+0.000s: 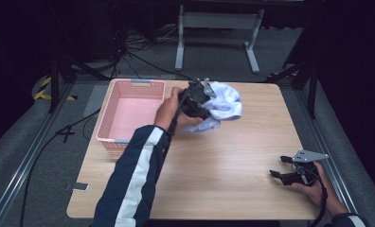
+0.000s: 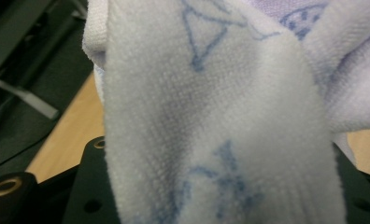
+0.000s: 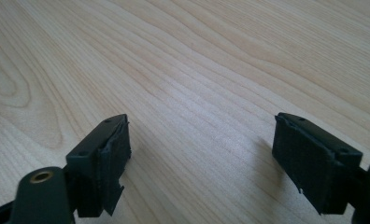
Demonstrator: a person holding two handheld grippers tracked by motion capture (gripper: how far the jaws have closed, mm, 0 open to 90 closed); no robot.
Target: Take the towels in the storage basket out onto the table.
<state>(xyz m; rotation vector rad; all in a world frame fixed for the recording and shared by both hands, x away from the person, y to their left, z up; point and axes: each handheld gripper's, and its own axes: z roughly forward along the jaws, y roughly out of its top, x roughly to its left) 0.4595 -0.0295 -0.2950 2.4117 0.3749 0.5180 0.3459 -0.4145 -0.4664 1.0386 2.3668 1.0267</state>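
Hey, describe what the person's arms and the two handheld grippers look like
The left sleeve is dark navy with a broad white stripe down its length. Both the left gripper and right gripper are black, each topped with a grey three-cornered plate and trailing a dark cable. The right gripper's pads are blocky black rectangles with brass-coloured rivets behind them.

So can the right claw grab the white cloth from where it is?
Probably not yet. The right claw sits open near the table's front corner, while the white cloth is far across, at the left claw.

High overhead view; gripper views close, sharing the table [image 1: 233, 156].
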